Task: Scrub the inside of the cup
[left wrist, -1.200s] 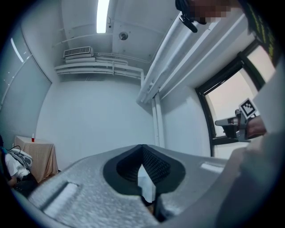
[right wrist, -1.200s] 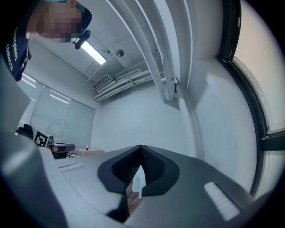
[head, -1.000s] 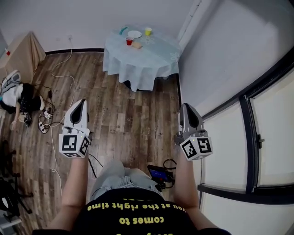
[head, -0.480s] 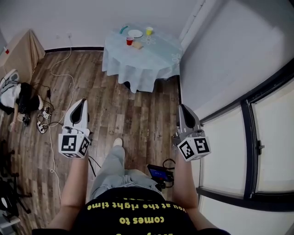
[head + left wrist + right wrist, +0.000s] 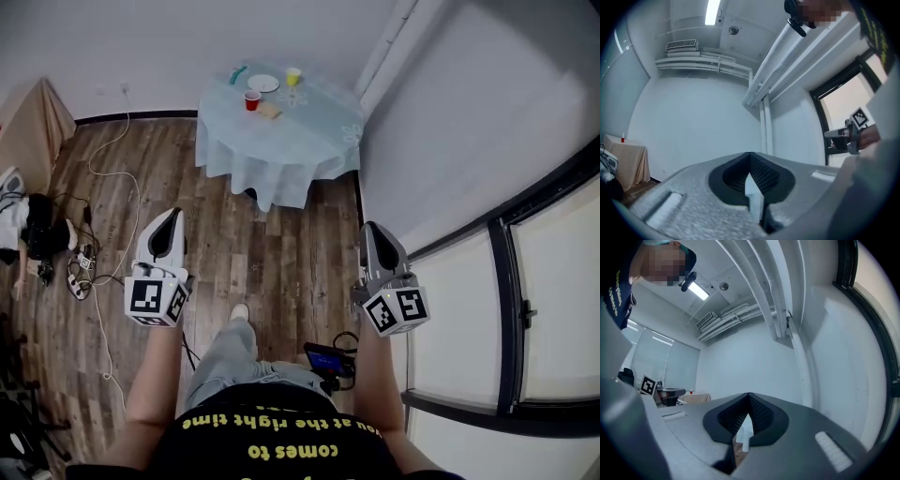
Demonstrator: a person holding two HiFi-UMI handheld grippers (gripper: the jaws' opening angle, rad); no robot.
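Note:
A round table with a pale blue cloth point(image 5: 281, 141) stands far ahead by the wall. On it are a red cup point(image 5: 251, 99), a yellow cup point(image 5: 293, 75), a white plate point(image 5: 263, 83), a teal brush point(image 5: 238, 74) and a tan sponge point(image 5: 270, 110). My left gripper point(image 5: 172, 218) and right gripper point(image 5: 370, 231) are held level over the wood floor, well short of the table. Both are shut with nothing in them. In the left gripper view the left gripper point(image 5: 750, 157) faces a bare wall, and in the right gripper view the right gripper point(image 5: 749, 397) does the same.
Cables and a power strip point(image 5: 79, 265) lie on the floor at the left, near a tan-draped box point(image 5: 42, 111). A white wall and a black-framed window point(image 5: 511, 272) run along the right. A small device with cords point(image 5: 326, 357) hangs at the person's waist.
The person has stepped forward: the table has drawn a little nearer and shifted left in the head view. A foot now shows below. Both grippers stay shut.

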